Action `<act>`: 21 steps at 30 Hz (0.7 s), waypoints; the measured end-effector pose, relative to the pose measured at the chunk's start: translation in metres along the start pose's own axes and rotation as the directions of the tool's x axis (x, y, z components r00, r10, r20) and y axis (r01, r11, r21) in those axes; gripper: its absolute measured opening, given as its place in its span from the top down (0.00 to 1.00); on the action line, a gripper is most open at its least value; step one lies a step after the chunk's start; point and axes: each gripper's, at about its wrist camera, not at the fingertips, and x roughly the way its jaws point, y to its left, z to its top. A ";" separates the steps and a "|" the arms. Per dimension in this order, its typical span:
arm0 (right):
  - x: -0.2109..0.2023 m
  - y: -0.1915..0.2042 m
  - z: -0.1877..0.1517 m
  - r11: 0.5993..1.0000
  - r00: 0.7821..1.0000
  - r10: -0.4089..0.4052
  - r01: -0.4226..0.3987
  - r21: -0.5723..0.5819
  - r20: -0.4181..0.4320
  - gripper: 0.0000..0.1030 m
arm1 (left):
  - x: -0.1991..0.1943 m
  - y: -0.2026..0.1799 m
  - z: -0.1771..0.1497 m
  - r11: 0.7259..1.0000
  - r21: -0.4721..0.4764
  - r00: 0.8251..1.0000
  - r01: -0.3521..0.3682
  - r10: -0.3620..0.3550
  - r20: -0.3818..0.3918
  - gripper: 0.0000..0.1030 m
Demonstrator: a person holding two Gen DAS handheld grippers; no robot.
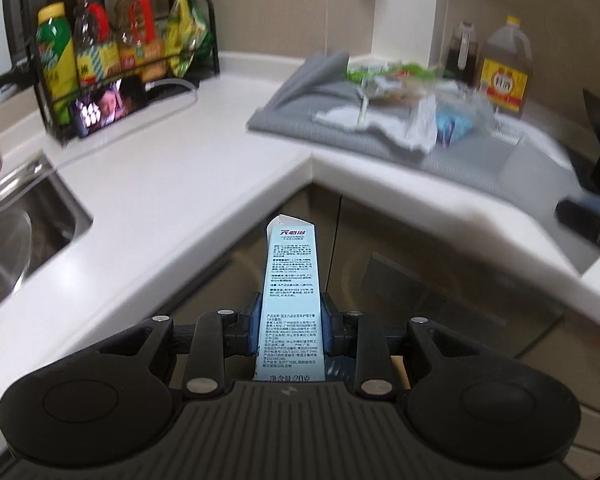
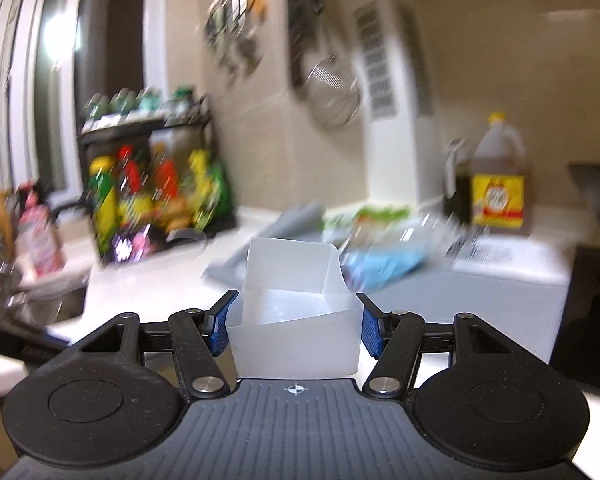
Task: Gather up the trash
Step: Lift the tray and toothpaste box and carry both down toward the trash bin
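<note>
White kitchen table [image 1: 172, 168] wraps a corner, litter heaped on a grey mat [image 1: 300, 120] at two o'clock. Left tool [image 1: 291, 320] clamps a pale-blue toothpaste carton [image 1: 292, 280], marked "20克", apparently bound for disposal. Right tool [image 2: 296, 320] pinches a translucent white box [image 2: 296, 320], likely more trash.

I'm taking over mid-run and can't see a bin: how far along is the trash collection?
Nothing shows as binned; no bin is in view. In hand: the left gripper is shut on a light-blue printed carton, and the right gripper clamps a white open-topped box. Left to do: a blurred pile of wrappers and crumpled paper lies on the grey mat on the counter.
</note>
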 end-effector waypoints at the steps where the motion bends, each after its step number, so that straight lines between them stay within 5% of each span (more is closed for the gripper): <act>1: 0.000 0.005 -0.008 1.000 1.000 0.003 -0.003 0.000 -0.031 0.38 | 0.001 0.000 -0.007 1.000 0.002 1.000 -0.003 0.003 -0.008 0.69; 8: 0.001 0.035 -0.049 1.000 0.981 0.011 -0.013 -0.009 -0.195 0.38 | 0.012 0.003 -0.046 1.000 0.001 0.996 -0.003 0.003 -0.086 0.69; 21: 0.010 0.059 -0.058 0.993 0.966 0.013 -0.043 -0.110 -0.258 0.38 | 0.027 0.008 -0.060 0.999 -0.028 0.987 0.022 -0.026 -0.157 0.69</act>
